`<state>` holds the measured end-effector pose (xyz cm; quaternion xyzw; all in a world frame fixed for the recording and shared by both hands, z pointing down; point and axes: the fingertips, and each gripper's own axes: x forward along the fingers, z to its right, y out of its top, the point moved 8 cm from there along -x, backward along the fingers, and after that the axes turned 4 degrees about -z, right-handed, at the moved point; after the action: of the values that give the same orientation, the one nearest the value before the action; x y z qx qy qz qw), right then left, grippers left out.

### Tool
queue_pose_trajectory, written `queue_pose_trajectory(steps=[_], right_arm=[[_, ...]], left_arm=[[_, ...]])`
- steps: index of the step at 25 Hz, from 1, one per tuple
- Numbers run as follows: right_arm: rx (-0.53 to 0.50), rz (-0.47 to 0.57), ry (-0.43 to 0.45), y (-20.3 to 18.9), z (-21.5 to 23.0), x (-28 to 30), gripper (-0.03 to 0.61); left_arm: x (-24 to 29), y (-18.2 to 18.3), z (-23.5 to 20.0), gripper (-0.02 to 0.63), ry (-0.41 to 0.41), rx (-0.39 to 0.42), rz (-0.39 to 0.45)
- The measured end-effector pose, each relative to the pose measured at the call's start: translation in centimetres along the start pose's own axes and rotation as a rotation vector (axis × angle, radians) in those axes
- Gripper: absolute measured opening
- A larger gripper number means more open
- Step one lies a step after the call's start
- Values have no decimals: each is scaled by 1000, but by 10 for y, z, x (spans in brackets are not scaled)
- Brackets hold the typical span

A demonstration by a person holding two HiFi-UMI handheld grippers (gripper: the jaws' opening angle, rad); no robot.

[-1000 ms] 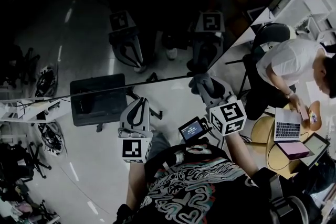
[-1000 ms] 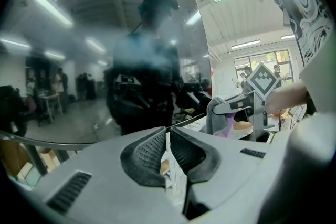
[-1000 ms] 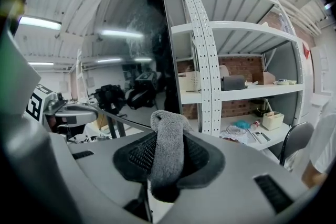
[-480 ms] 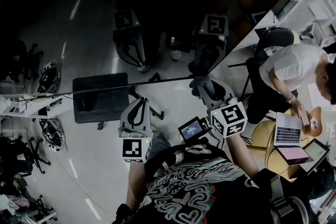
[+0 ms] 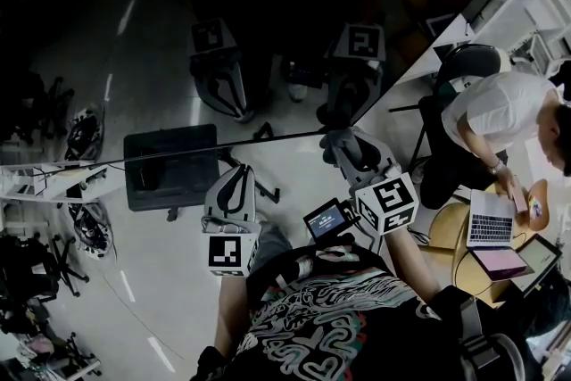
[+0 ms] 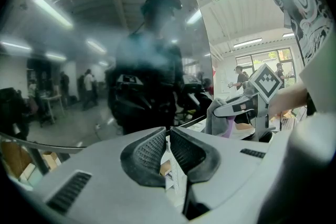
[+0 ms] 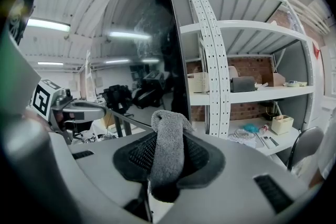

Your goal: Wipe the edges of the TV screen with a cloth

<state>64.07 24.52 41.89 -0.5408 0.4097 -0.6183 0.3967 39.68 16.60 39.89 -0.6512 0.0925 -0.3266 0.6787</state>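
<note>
The dark, glossy TV screen [image 5: 178,31] fills the upper left of the head view and mirrors both grippers. Its lower edge runs just past my left gripper [image 5: 235,174]. That gripper [image 6: 168,131] is shut, with nothing between its jaws, and points at the glass [image 6: 79,60]. My right gripper [image 5: 339,141] sits at the screen's lower right corner and is shut on a grey cloth [image 7: 169,147]. The cloth's folded top sticks out above the jaws, close to the screen's right edge [image 7: 176,34]. From the left gripper view I see the right gripper [image 6: 233,109] with the cloth [image 6: 227,126] hanging from it.
White shelving [image 7: 247,86] with boxes and small items stands right of the TV. A person in a white shirt [image 5: 495,111] leans over a round table with laptops [image 5: 489,219] at the right. A black chair [image 5: 468,60] stands beside them.
Both grippers stay almost where they were at the screen's lower edge and corner. The head view has shifted slightly, and the person at the table has moved a little.
</note>
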Motion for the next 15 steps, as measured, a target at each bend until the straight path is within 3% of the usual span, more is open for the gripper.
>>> queue_pose_trajectory(steps=[15], right_arm=[[16,-7,32,-1,-10,15,123]], left_arm=[[-1,-4,-5,35,77,14,10]])
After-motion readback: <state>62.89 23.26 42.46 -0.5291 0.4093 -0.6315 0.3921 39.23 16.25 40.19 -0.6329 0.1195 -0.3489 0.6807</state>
